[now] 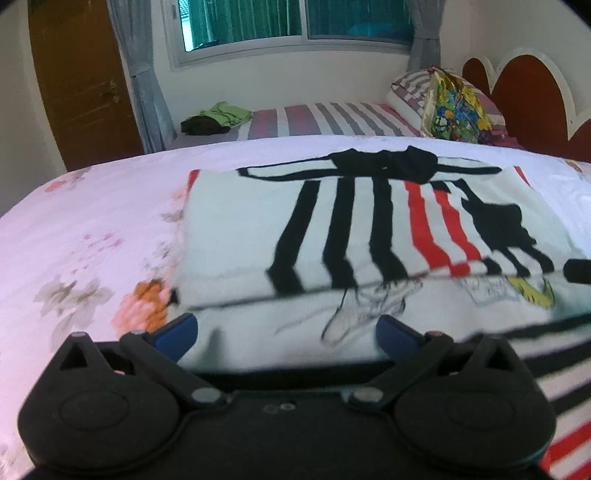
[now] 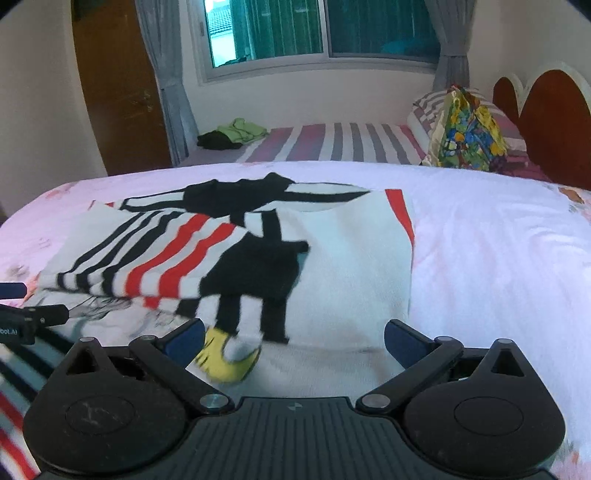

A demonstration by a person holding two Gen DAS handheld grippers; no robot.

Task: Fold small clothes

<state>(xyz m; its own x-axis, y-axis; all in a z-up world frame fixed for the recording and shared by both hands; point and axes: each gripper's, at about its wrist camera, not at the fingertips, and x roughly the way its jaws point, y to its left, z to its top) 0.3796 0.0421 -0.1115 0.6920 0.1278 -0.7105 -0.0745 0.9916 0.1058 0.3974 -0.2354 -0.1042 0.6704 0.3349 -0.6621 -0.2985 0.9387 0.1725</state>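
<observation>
A white shirt with black and red stripes and a black cartoon figure lay on a pink floral bedsheet. Its upper part was folded over, leaving a straight fold edge across the middle, with more of the print and a yellow shoe shape showing below that edge.

The left gripper hung low over the near part of the shirt, its blue-tipped fingers spread wide with nothing pinched between them. The right gripper hovered over the shirt's near right part, its fingers likewise spread wide and holding nothing. In the right wrist view, the left gripper's blue tip and black frame showed at the left edge. In the left wrist view, a dark tip of the right gripper showed at the right edge.

Beyond the sheet was a second bed with purple and grey stripes. On it lay a green cloth beside a dark cloth, well apart from a striped pillow and a bright patterned bag. Behind were a window, grey curtains, a brown door and a red headboard.
</observation>
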